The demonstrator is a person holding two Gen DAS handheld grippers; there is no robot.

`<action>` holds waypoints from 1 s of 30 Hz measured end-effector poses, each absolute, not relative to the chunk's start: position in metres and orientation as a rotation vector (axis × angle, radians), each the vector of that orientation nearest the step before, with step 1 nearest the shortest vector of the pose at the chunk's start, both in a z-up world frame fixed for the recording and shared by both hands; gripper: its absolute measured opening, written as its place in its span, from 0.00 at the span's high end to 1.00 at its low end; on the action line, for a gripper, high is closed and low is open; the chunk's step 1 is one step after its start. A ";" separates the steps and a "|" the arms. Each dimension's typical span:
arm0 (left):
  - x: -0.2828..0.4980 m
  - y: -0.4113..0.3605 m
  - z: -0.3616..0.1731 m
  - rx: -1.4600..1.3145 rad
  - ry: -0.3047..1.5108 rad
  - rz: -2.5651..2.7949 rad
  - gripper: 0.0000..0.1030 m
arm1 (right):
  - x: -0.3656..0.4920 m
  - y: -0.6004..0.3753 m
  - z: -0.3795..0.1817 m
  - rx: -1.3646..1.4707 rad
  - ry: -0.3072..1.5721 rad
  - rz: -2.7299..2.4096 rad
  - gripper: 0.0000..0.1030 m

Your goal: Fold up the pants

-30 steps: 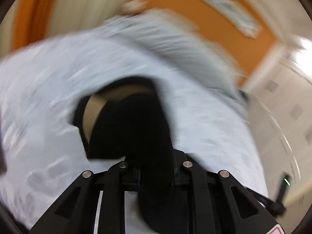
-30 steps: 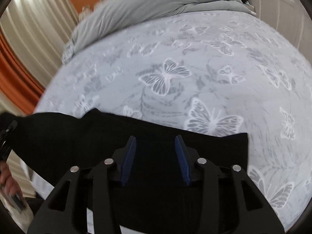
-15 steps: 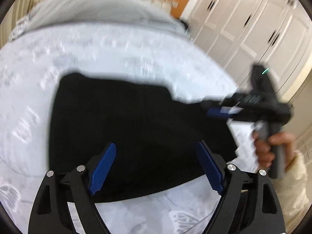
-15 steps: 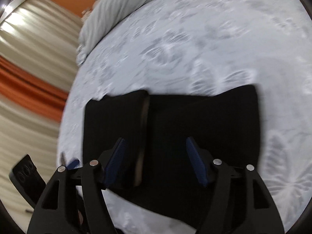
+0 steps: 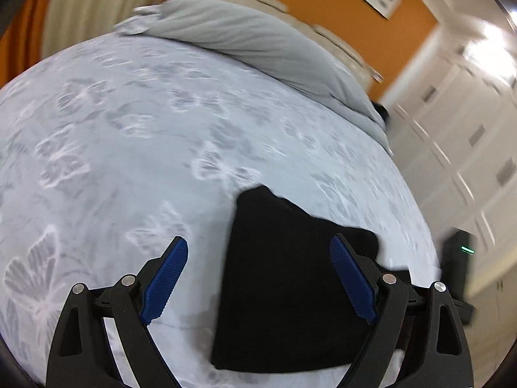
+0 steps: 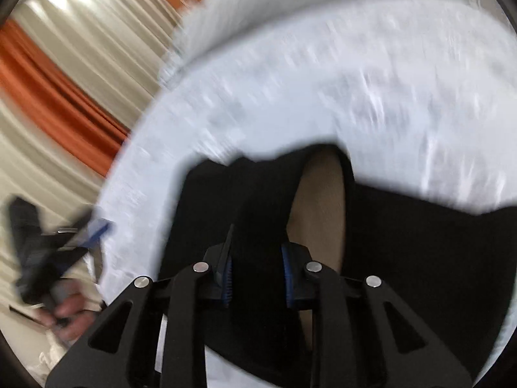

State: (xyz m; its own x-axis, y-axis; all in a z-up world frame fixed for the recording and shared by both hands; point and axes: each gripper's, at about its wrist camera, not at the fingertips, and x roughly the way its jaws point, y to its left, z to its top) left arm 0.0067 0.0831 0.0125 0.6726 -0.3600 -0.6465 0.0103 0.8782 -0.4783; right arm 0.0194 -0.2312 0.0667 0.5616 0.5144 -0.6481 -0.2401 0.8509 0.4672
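Observation:
The black pants (image 5: 290, 284) lie folded on the butterfly-print bed cover (image 5: 129, 135), near its right edge. My left gripper (image 5: 258, 278) is wide open above the fold's left part and holds nothing. In the right wrist view, my right gripper (image 6: 257, 274) is shut on a raised fold of the black pants (image 6: 258, 213); a tan inner lining (image 6: 318, 207) shows beside it. The view is blurred. The left gripper (image 6: 64, 242) shows at the left with the hand that holds it.
A grey duvet (image 5: 258, 38) is bunched at the head of the bed. White wardrobe doors (image 5: 468, 148) stand to the right. Beige and orange curtains (image 6: 64, 74) hang past the bed's left side. The right gripper's body (image 5: 458, 268) shows at the bed's right edge.
My left gripper let go of the pants, opened wide and drew back to the left. My right gripper closed on a fold of the pants and lifted it.

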 end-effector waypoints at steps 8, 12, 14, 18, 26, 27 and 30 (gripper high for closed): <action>0.005 0.069 0.012 -0.404 0.804 -0.194 0.16 | -0.008 -0.335 0.017 0.303 1.052 0.166 0.76; 0.014 0.040 -0.007 -0.336 0.876 -0.230 0.16 | -0.011 -0.353 0.009 0.411 1.085 0.195 0.69; 0.014 0.031 -0.009 -0.313 0.883 -0.250 0.16 | -0.025 -0.358 0.027 0.445 1.014 0.247 0.42; 0.006 0.016 -0.007 -0.282 0.867 -0.358 0.16 | -0.048 -0.359 0.030 0.491 1.000 0.330 0.38; -0.062 -0.085 -0.004 0.067 0.795 -0.753 0.16 | -0.017 -0.330 0.002 0.525 1.107 0.376 0.97; -0.071 -0.098 -0.005 0.125 0.765 -0.757 0.16 | -0.013 -0.320 0.013 0.513 1.076 0.404 0.96; -0.088 -0.125 -0.007 0.261 0.654 -0.720 0.16 | -0.004 -0.290 0.049 0.561 0.975 0.590 0.96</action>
State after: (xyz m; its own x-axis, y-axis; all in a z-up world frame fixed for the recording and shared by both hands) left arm -0.0876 -0.1247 -0.0075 0.5658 -0.5261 -0.6349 0.6827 0.7307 0.0031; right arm -0.0043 -0.2896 0.0487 0.4335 0.6825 -0.5885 -0.2055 0.7107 0.6728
